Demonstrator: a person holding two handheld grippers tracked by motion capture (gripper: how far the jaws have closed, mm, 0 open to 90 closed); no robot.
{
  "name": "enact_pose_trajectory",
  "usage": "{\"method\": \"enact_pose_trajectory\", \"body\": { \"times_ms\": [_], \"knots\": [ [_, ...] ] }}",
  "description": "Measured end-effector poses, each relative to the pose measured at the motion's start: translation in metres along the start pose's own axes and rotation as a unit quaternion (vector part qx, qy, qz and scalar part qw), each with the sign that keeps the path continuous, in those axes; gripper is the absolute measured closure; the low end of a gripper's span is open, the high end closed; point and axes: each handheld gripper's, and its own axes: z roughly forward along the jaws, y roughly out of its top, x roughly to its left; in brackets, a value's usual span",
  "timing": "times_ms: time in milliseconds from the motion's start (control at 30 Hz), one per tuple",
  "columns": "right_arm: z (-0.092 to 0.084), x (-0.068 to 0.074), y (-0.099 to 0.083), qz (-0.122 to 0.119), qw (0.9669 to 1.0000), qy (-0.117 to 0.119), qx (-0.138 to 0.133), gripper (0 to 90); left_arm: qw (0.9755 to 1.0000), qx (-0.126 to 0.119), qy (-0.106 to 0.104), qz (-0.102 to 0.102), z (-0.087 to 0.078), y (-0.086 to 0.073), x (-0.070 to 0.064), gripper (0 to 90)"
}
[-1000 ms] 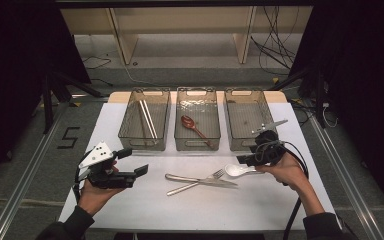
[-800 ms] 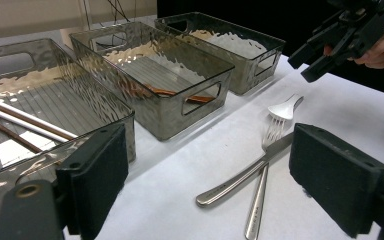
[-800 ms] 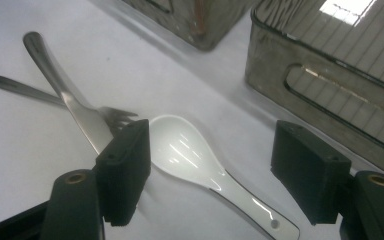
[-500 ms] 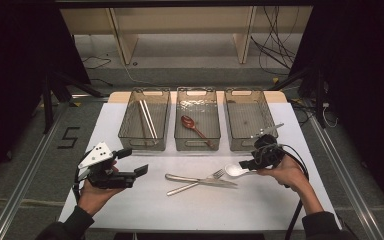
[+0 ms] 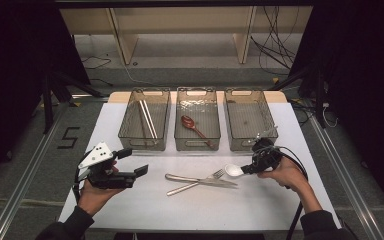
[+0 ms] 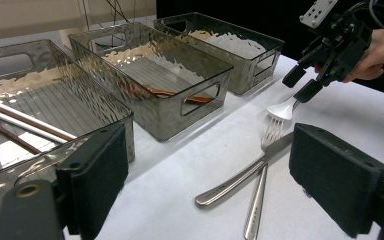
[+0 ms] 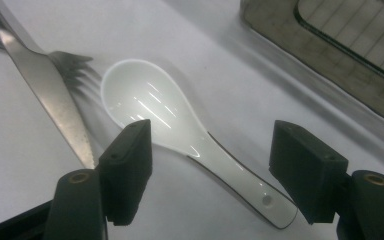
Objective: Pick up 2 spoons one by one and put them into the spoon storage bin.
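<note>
Right gripper (image 7: 210, 155) spread wide, jaws straddling the handle of the white spoon (image 7: 180, 135), pads clear of it. Spoon lies flat on the table (image 5: 260, 210), bowl just beside the fork (image 5: 192, 182) and knife (image 5: 200, 180). Left gripper (image 5: 140, 172) also spread, holding nothing, well apart.

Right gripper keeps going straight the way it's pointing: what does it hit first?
Most likely the white spoon: the right gripper stands open with its fingers either side of the spoon's handle, just above it. The knife and fork lie beyond. Exact gap unclear.
</note>
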Motion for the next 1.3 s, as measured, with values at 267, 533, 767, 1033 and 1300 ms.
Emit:
{"method": "enact_pose_trajectory", "body": {
  "times_ms": [267, 533, 767, 1033, 1300],
  "knots": [
    [0.006, -0.001, -0.001, -0.020, 0.9996, -0.004, 0.021, 36.2, 1.0000, 0.002, 0.000, 0.000, 0.001, 0.000, 0.000, 15.6],
    [0.015, 0.001, 0.000, -0.043, 0.9977, -0.010, 0.051, 45.4, 1.0000, 0.003, 0.000, 0.000, 0.001, -0.001, 0.000, 15.6],
    [0.014, 0.007, -0.001, -0.065, 0.9956, -0.011, 0.067, 61.4, 1.0000, 0.003, 0.001, 0.001, 0.001, 0.000, 0.000, 15.6],
    [0.011, 0.015, -0.002, -0.100, 0.9909, -0.010, 0.090, 70.7, 1.0000, 0.005, 0.000, 0.000, 0.001, -0.001, 0.000, 15.6],
    [0.014, 0.027, -0.002, -0.143, 0.9828, -0.006, 0.117, 78.6, 1.0000, 0.006, 0.001, 0.001, 0.001, -0.001, 0.000, 15.6]
  ]
}}
